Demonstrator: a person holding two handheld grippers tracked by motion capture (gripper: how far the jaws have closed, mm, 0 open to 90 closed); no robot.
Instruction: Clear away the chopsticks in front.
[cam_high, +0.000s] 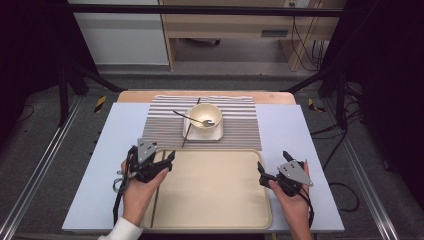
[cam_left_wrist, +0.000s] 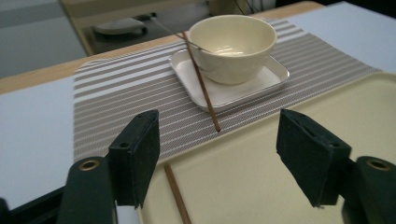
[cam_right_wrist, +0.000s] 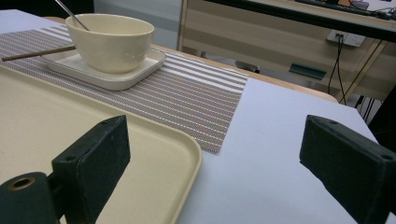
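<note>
Two chopsticks, left tool nearer

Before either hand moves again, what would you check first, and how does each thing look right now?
1. Left gripper open: ok.
2. Right gripper open, holding nothing: ok.
3. One chopstick lies in the tray between the left jaws: ok.
4. Second chopstick leans on the plate, end on the mat: not ok, not yet in the tray.
5. Bowl upright, spoon inside: ok.
</note>
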